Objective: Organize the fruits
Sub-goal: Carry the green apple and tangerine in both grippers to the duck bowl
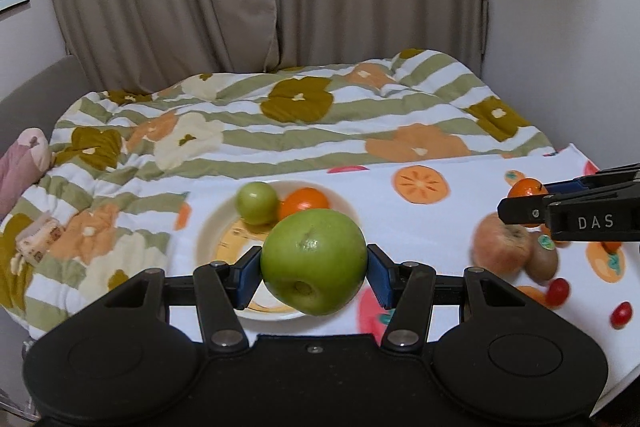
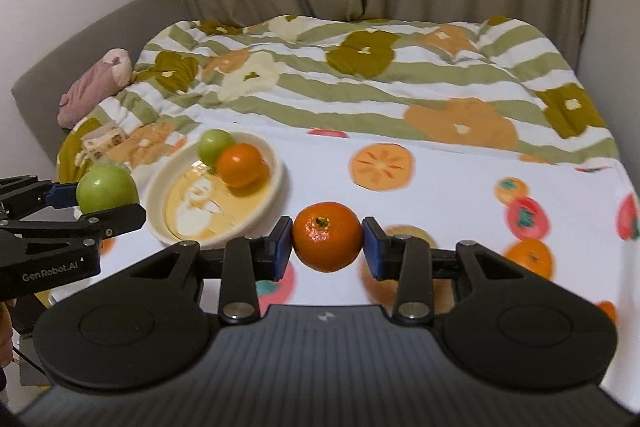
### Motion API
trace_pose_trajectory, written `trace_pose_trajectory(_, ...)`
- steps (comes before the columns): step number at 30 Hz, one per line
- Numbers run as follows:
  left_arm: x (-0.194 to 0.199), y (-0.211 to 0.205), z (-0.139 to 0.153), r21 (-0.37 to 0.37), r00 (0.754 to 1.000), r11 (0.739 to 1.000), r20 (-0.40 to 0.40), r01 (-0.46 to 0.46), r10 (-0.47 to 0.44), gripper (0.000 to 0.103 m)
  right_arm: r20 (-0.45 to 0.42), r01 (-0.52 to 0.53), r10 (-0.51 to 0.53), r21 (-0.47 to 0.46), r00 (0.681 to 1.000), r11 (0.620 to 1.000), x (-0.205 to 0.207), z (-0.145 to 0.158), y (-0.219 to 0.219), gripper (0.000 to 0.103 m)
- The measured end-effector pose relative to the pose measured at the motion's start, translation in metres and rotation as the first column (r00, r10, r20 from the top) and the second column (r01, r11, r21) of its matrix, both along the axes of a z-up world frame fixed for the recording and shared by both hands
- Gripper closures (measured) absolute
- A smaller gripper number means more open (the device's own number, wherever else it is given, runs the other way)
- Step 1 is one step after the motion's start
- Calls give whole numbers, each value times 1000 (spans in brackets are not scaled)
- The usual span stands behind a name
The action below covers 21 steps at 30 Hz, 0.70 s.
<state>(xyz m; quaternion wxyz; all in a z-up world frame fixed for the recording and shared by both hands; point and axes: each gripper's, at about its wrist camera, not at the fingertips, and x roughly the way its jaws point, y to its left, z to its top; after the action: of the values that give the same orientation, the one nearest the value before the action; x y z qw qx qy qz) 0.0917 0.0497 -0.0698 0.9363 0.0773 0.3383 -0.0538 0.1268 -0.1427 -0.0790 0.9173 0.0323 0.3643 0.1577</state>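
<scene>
My left gripper [image 1: 314,269] is shut on a large green apple [image 1: 314,267] and holds it above the near rim of a cream plate [image 1: 212,231]. The plate holds a small green fruit [image 1: 256,203] and an orange [image 1: 304,202]. My right gripper [image 2: 327,238] is shut on a mandarin [image 2: 327,237], held above the fruit-print cloth to the right of the plate [image 2: 264,203]. The left gripper and its apple [image 2: 107,189] show at the left of the right wrist view. The right gripper's mandarin [image 1: 527,187] shows at the right of the left wrist view.
On the cloth [image 1: 440,219] to the right lie a reddish apple [image 1: 502,245], a kiwi [image 1: 541,261] and two cherry tomatoes [image 1: 557,291]. A striped floral quilt [image 1: 280,115] covers the bed behind. Curtains hang at the back.
</scene>
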Motion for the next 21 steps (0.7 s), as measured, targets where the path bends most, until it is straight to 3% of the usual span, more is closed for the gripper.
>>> trace_pose_trajectory(9, 42, 49, -5, 14, 999, 999, -35, 35, -34, 44, -25, 6, -6, 5, 1000, 1000, 35, 0, 68, 51)
trace_pose_trajectory(21, 109, 82, -51, 17, 979, 987, -128, 159, -156, 44, -87, 96, -97, -18, 991, 995, 79, -30, 121, 51)
